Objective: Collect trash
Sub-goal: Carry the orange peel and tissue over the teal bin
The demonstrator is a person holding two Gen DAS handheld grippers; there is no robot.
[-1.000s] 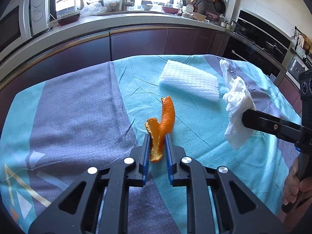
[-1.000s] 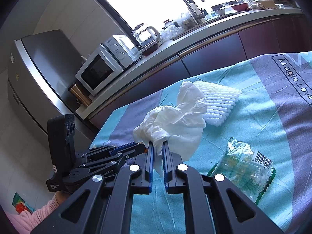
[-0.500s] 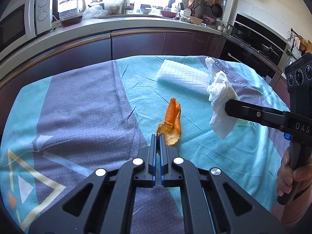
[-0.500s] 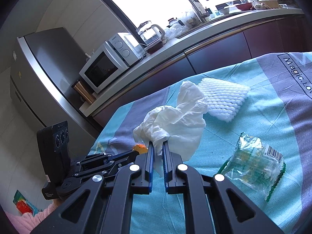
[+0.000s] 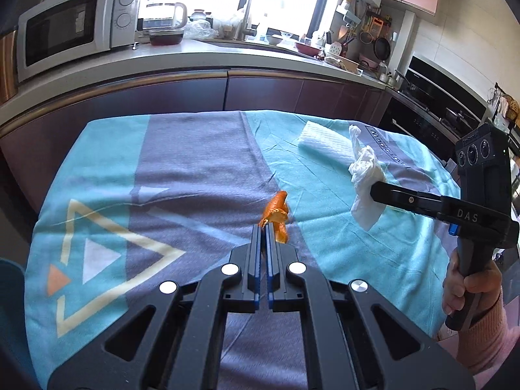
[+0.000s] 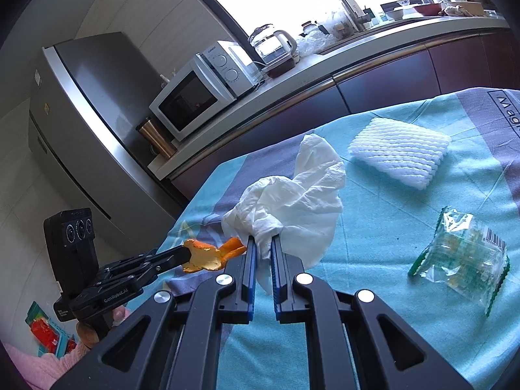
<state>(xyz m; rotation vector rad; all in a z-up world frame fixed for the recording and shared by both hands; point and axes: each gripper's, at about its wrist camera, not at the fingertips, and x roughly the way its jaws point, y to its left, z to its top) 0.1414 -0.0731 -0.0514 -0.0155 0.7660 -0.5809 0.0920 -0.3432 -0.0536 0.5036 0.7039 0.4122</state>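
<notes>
An orange peel hangs clear of the tablecloth, pinched at the tips of my left gripper, which is shut on it. In the right wrist view the same peel sticks out of that left gripper at the lower left. My right gripper is shut on a crumpled white tissue, held above the cloth. From the left wrist view the tissue dangles from the right gripper at the right. A white foam net and a clear plastic wrapper lie on the table.
The table wears a teal and grey cloth. Behind it runs a kitchen counter with a microwave and a kettle. A fridge stands at the left. A hand in a pink sleeve holds the right gripper's handle.
My left gripper closed on the orange peel and lifted it off the cloth, drawing back and to the left. The right gripper kept the tissue and shifted slightly.
</notes>
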